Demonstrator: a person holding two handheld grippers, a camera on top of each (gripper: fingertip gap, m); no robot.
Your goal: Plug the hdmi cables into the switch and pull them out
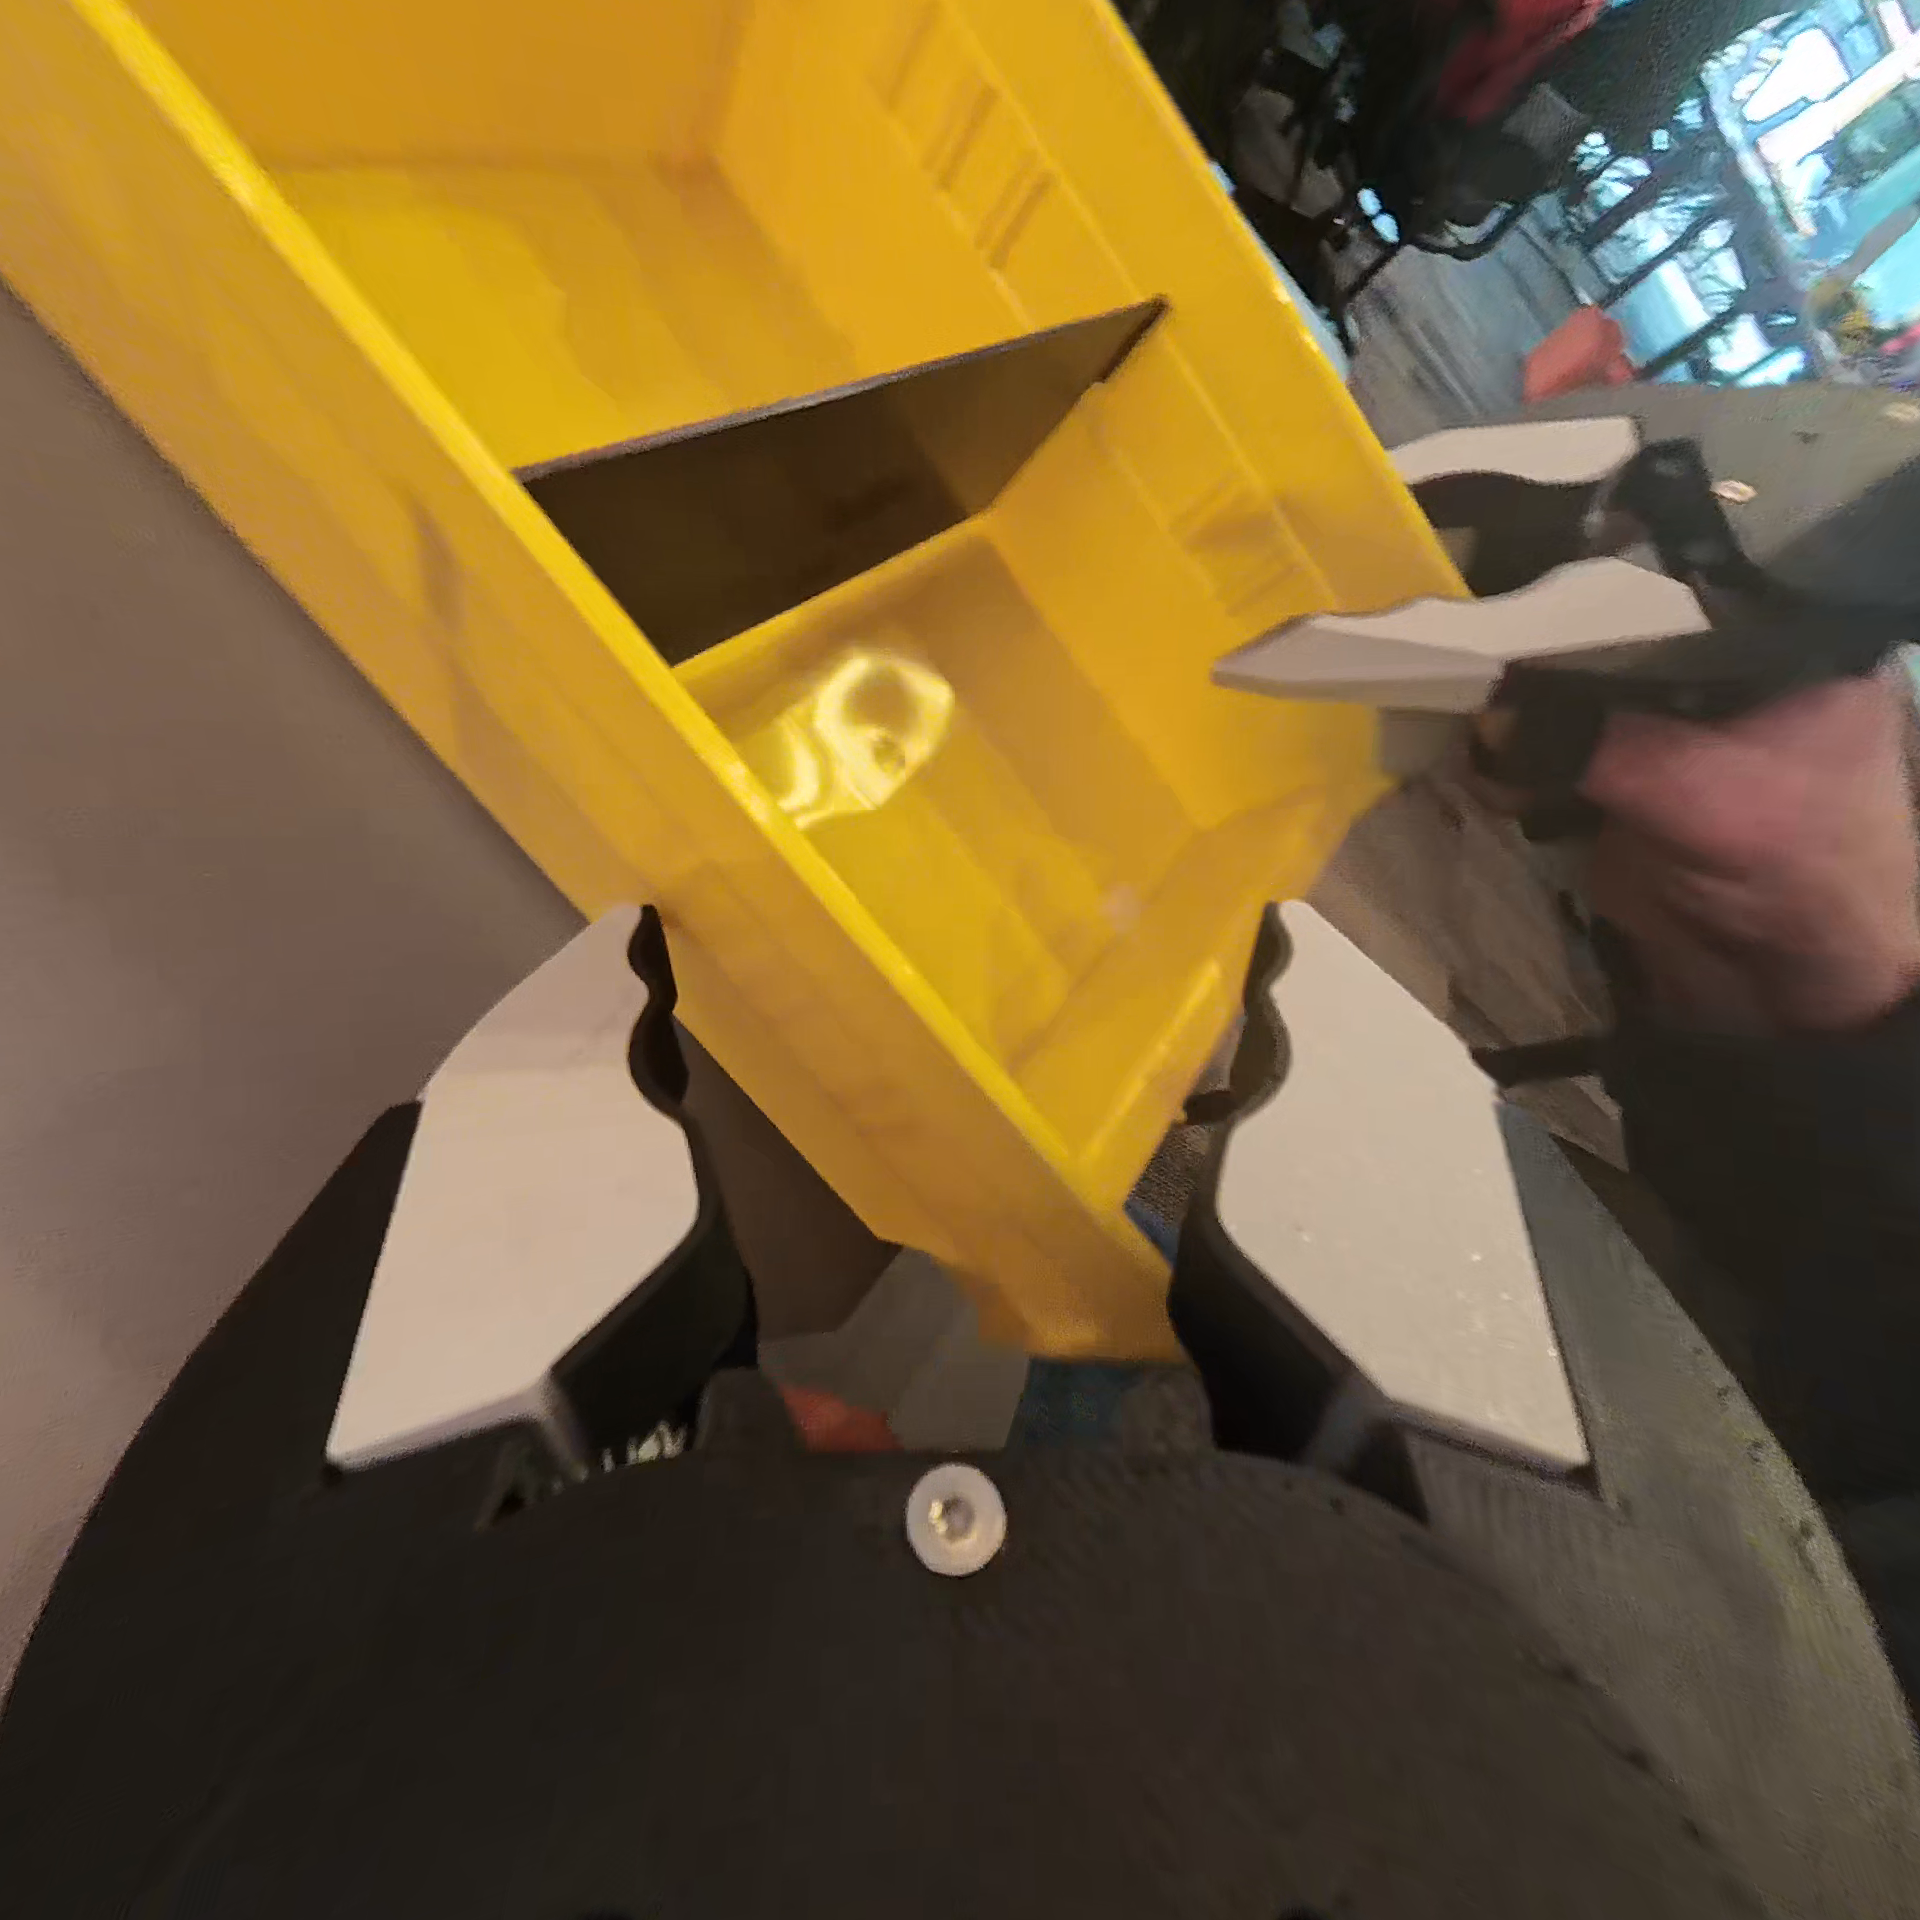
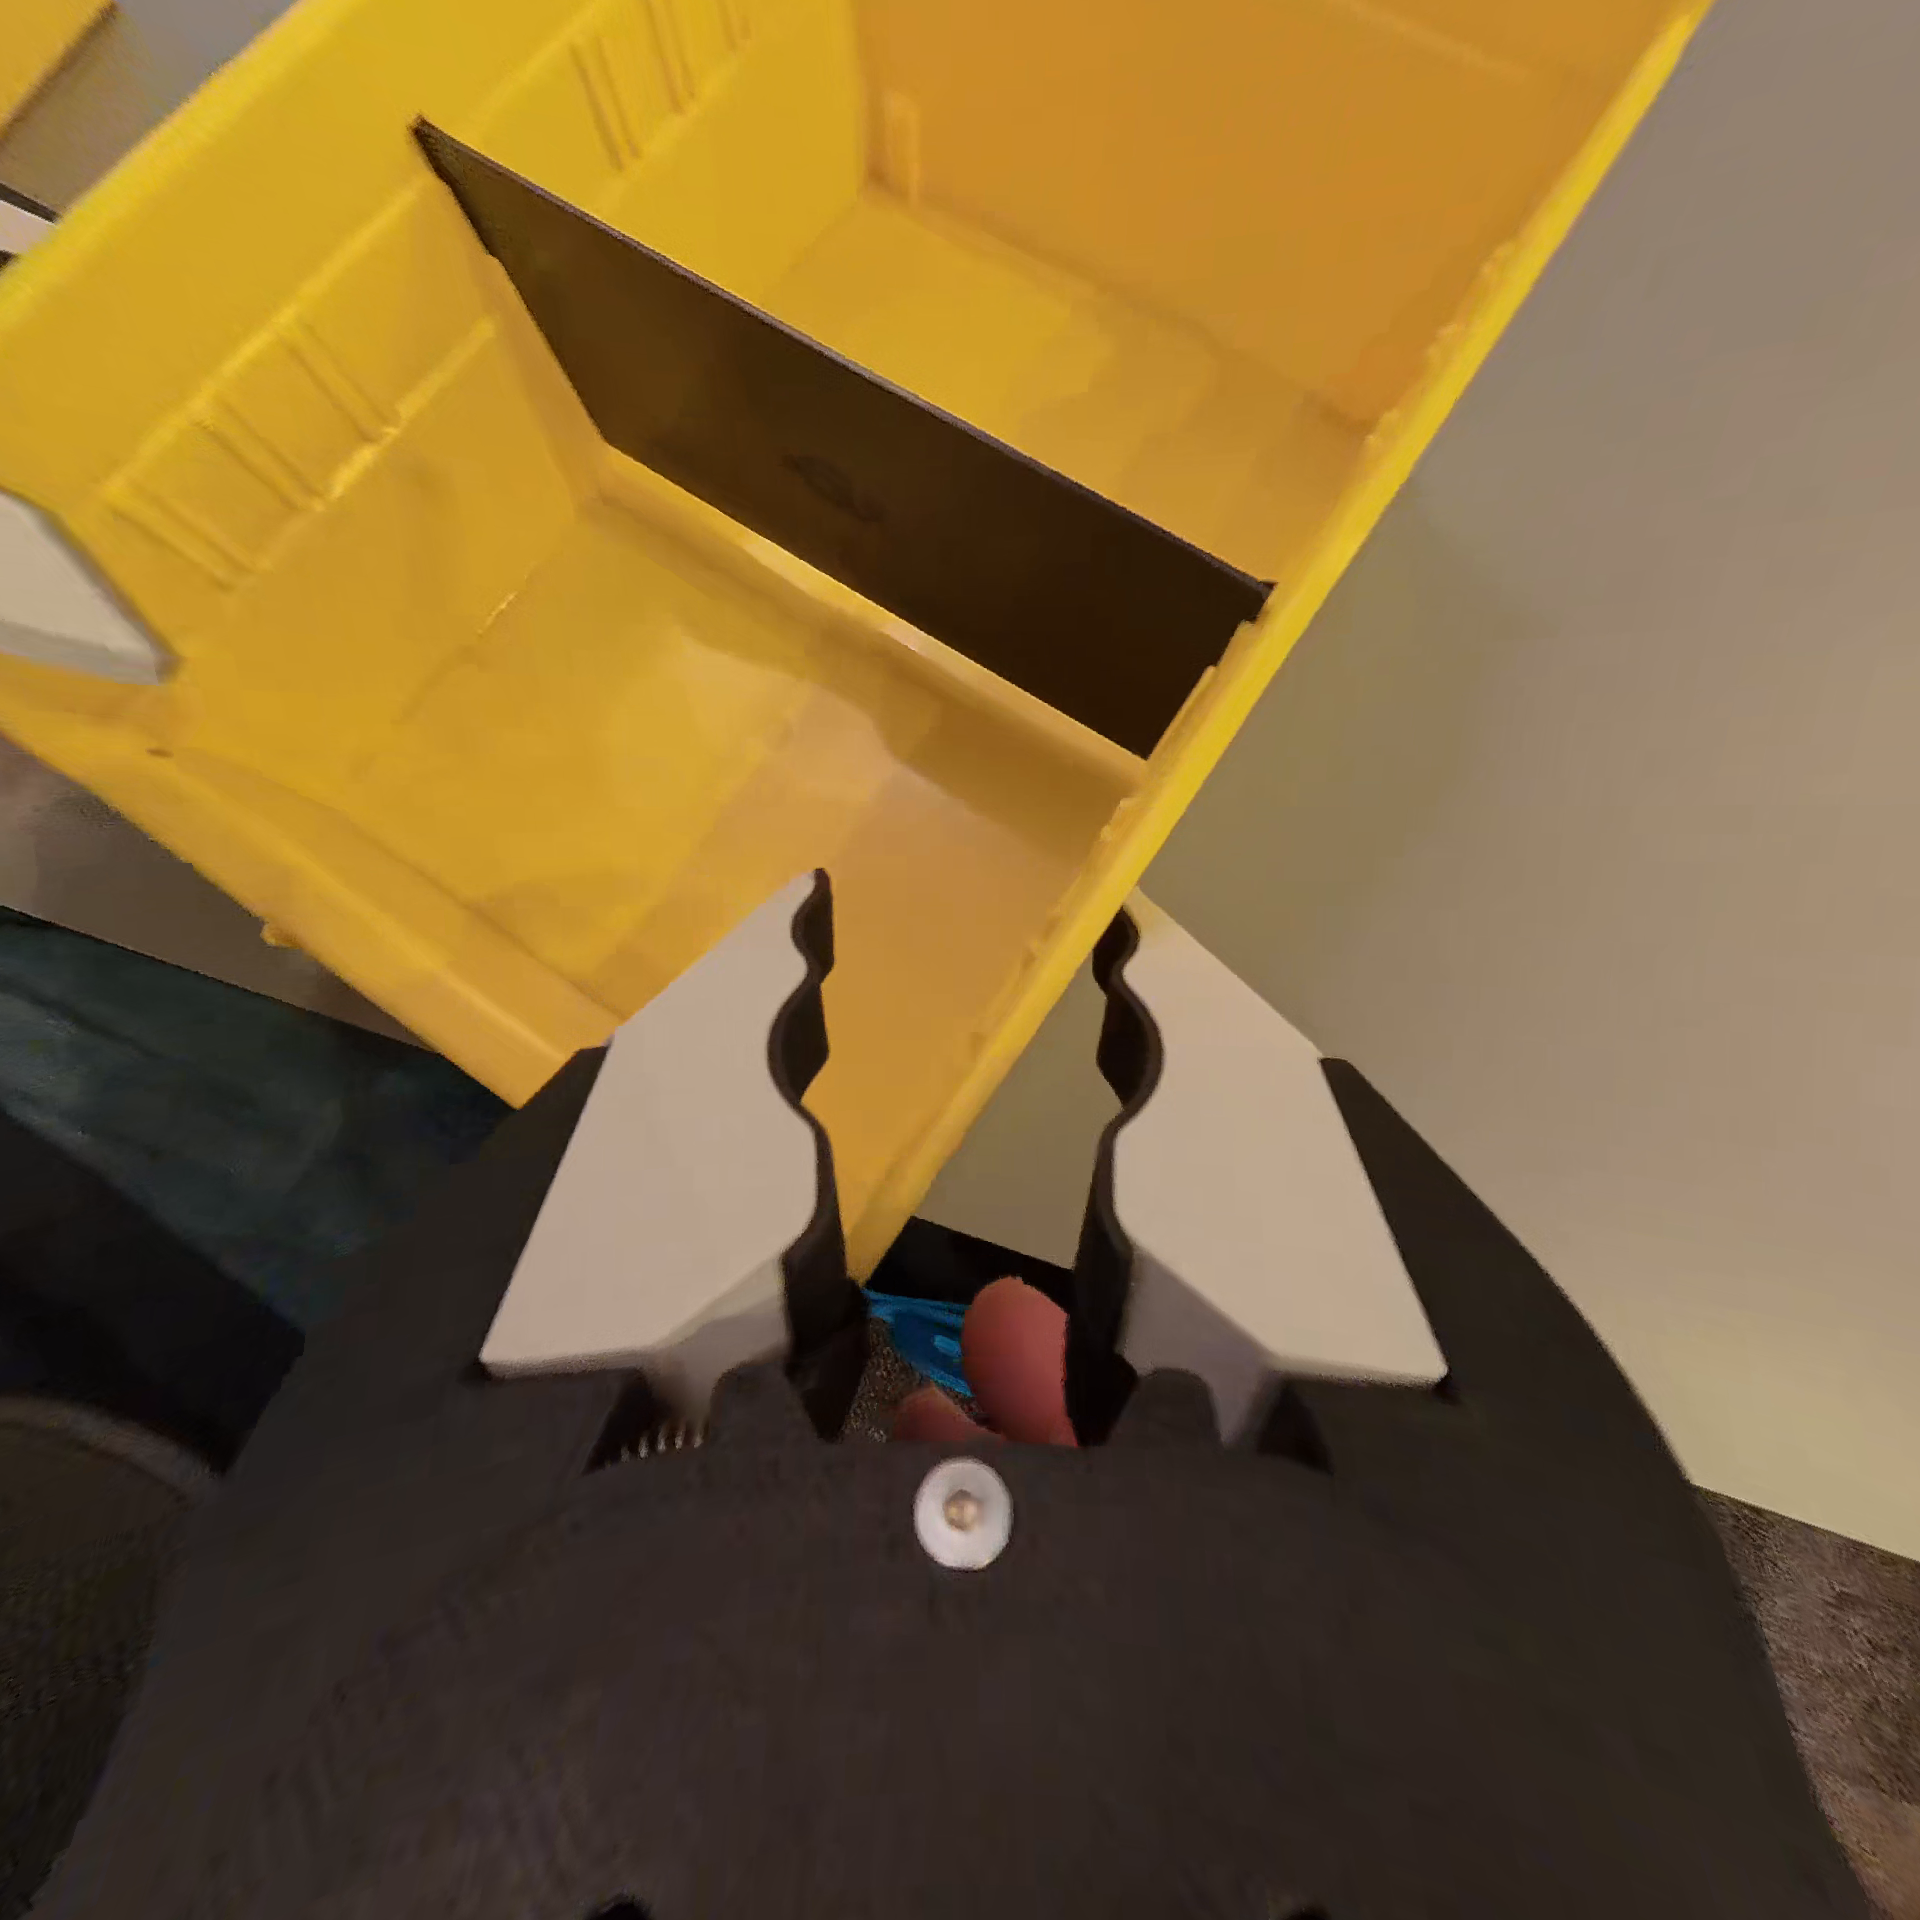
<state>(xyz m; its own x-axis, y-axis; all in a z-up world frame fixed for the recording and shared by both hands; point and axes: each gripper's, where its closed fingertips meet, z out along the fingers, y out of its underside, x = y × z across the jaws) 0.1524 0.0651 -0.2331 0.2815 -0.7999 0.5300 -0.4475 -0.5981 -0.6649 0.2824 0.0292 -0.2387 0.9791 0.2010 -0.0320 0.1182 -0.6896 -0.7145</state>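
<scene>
No HDMI cable or switch shows in either view. A yellow plastic bin with a black divider lies on a grey table; both of its compartments look empty. My left gripper is open, and the bin's near corner sits between its fingers. My right gripper shows at the right, open, with one finger over the bin and the other beyond its wall. In the right wrist view my right gripper is open astride the wall of the bin, in front of the divider.
The grey table top runs along the bin's outer side. A person's hand holds the right gripper. A fingertip of the left gripper shows at the left edge. Blurred clutter lies beyond the table.
</scene>
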